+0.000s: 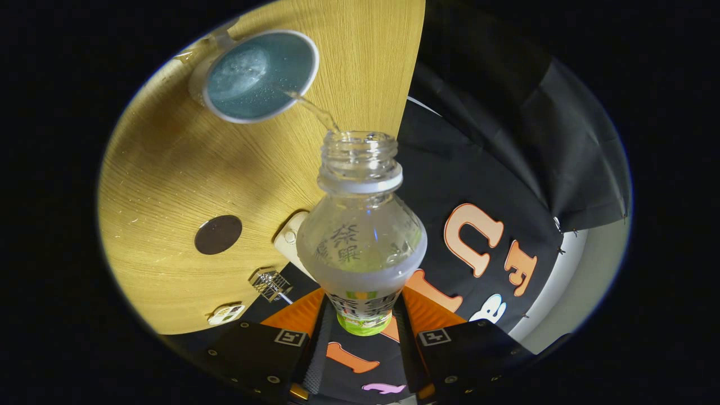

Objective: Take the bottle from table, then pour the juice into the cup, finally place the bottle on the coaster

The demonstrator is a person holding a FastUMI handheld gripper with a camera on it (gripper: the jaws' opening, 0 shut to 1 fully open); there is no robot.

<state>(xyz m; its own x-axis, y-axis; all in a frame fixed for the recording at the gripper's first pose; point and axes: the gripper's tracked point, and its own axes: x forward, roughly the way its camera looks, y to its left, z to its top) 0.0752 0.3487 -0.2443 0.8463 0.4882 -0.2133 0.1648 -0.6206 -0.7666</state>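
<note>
Fingers (360, 337) clamped on bottle (361, 236) base, tilted, thin stream reaching cup (260, 76) at 11 o'clock. Risk: stream near rim, slight drift spills onto surface (169, 169); coaster (218, 234) at 9 o'clock.

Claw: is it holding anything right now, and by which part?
Yes, the claw grips the bottle by its lower labelled body, both fingers pressing its sides.
</note>
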